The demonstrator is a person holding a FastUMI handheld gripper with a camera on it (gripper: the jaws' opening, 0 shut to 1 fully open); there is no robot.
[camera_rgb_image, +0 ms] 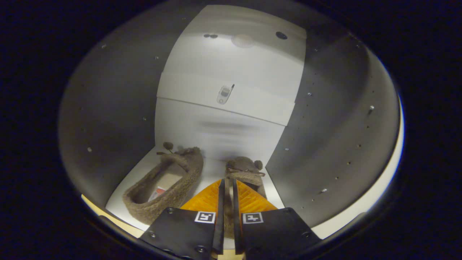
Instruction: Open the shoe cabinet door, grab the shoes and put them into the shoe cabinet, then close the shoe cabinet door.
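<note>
Two shoes (164, 182) inside the shoe cabinet (108, 119) — fingers (220, 202) clamp one's edge.

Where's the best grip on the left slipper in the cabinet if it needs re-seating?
On the left slipper, take the near side wall of its collar at the heel end. Its opening faces up and its toe points at the back panel, so one finger can go inside, one outside, coming from the open front. The gripper looks shut on the right slipper; release first.
</note>
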